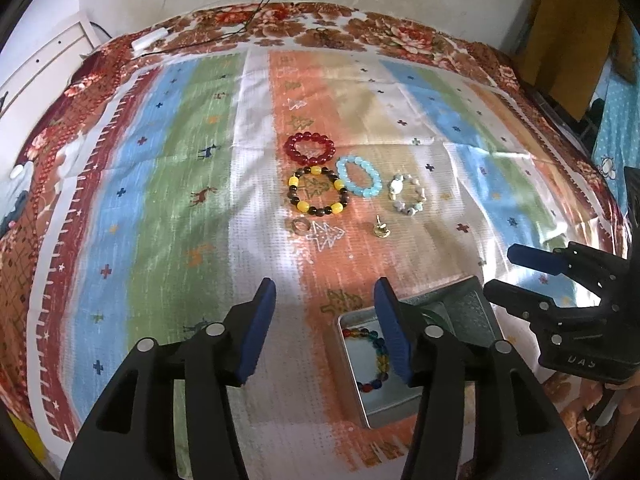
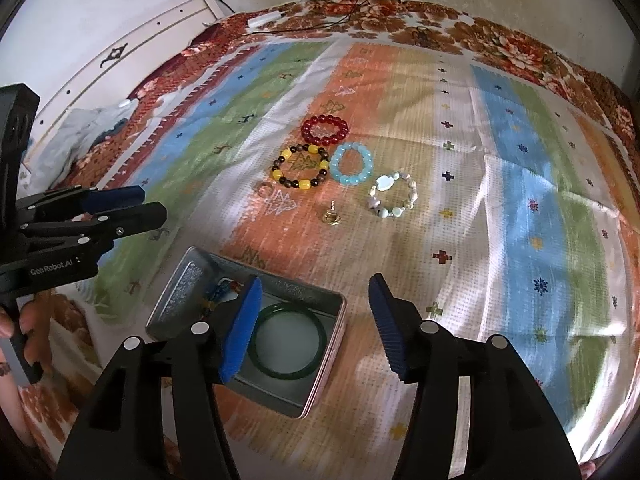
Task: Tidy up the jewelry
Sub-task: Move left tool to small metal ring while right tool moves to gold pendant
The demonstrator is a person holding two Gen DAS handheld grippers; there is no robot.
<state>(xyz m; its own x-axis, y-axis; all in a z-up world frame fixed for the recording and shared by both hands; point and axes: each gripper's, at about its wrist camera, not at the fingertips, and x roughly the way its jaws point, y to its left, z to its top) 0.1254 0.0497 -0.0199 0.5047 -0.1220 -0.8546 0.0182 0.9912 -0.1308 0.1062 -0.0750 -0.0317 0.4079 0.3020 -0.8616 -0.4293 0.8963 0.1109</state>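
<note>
Jewelry lies on a striped cloth: a red bead bracelet (image 1: 309, 147) (image 2: 325, 129), a yellow-and-dark bracelet (image 1: 318, 193) (image 2: 300, 168), a light blue bracelet (image 1: 359, 177) (image 2: 351, 163), a pale stone bracelet (image 1: 407, 194) (image 2: 395, 195), a small ring (image 1: 300, 225) (image 2: 265, 191) and a gold earring (image 1: 381, 229) (image 2: 332, 216). An open metal tin (image 1: 348, 364) (image 2: 320, 372) holds a multicolour bracelet (image 1: 374, 360) and a green bangle (image 2: 290, 342). My left gripper (image 1: 326, 332) is open and empty above the tin's left side. My right gripper (image 2: 316, 328) is open and empty above the tin.
The tin's lid (image 2: 182, 288) stands open on its left side. Black cables (image 1: 256, 4) and a white adapter (image 1: 150, 38) lie at the bed's far edge. A white headboard (image 2: 132, 52) is at the left. A brown chair back (image 1: 572, 28) stands far right.
</note>
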